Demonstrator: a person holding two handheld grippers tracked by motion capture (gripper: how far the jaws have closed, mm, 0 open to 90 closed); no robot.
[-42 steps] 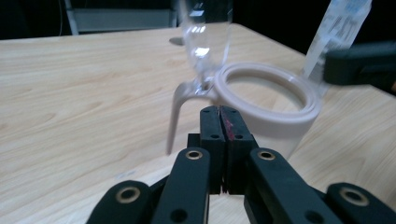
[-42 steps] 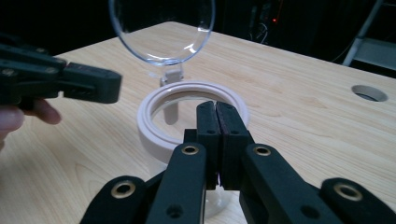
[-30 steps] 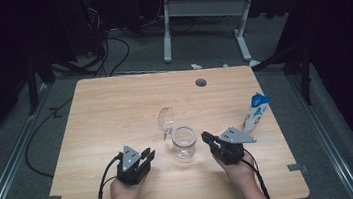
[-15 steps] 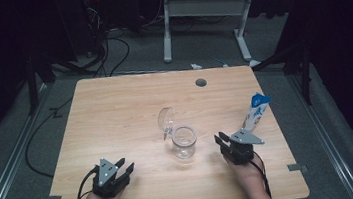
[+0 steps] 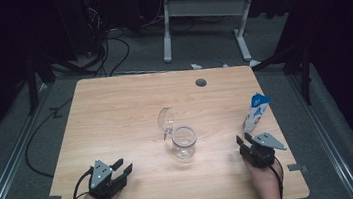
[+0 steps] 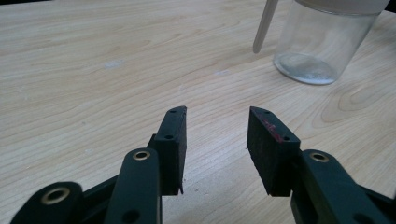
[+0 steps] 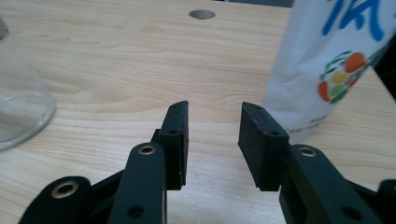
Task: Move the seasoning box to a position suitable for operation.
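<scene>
Centrally on the pale woodgrain table (image 5: 116, 116), a clear glass jar (image 5: 184, 142) stands upright with its round transparent lid (image 5: 166, 120) tilted against its far rim; it sits between the two grippers, ahead and to the right of the left gripper (image 5: 120, 168) and ahead and to the left of the right gripper (image 5: 243, 142). Both grippers rest near the table's front edge, jaws parted and empty, their flat black rubber pads (image 6: 264, 140) facing each other across bare wood. Just ahead and to the right of the right gripper stands a white pouch (image 5: 256, 112) with a blue top, printed with blue lettering and coloured dots (image 7: 341, 77). Beyond the jar, a round grey grommet hole (image 5: 201, 82) sits near the table's far edge. Dark cables (image 5: 104, 57) lie on the grey floor beyond.
</scene>
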